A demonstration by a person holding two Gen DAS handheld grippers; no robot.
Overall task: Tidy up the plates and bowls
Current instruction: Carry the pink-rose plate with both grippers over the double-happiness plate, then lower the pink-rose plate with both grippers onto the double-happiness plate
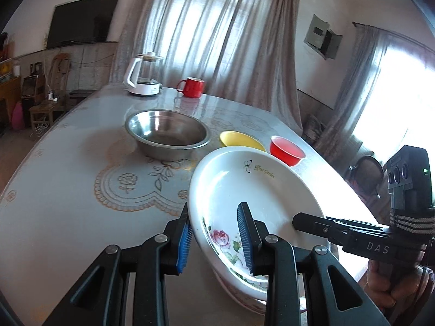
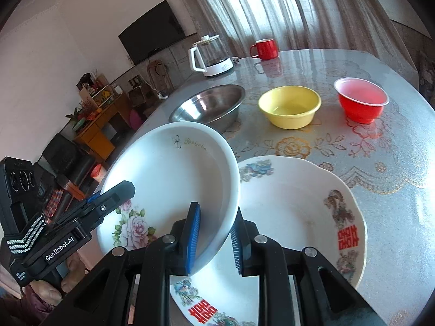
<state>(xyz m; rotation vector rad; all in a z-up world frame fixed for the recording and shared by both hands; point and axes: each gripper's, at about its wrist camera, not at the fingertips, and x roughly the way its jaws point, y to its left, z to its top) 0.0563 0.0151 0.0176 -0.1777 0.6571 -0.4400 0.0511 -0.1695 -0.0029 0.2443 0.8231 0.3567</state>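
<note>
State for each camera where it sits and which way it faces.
Left wrist: on the left gripper, facing the steel bowl; the right gripper and a hand show.
Right wrist: on the right gripper, facing the yellow bowl; the left gripper shows.
Shared: the rose dish, gripped by both.

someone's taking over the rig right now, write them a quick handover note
Left gripper: shut on the rim of the white rose dish.
Right gripper: shut on the opposite rim, so both hold the dish tilted above the patterned plate.
On the table: steel bowl, yellow bowl, red bowl, each standing apart.
Done: dish gripped.
Left: set it down, probably onto the plate, then gather the bowls.
</note>
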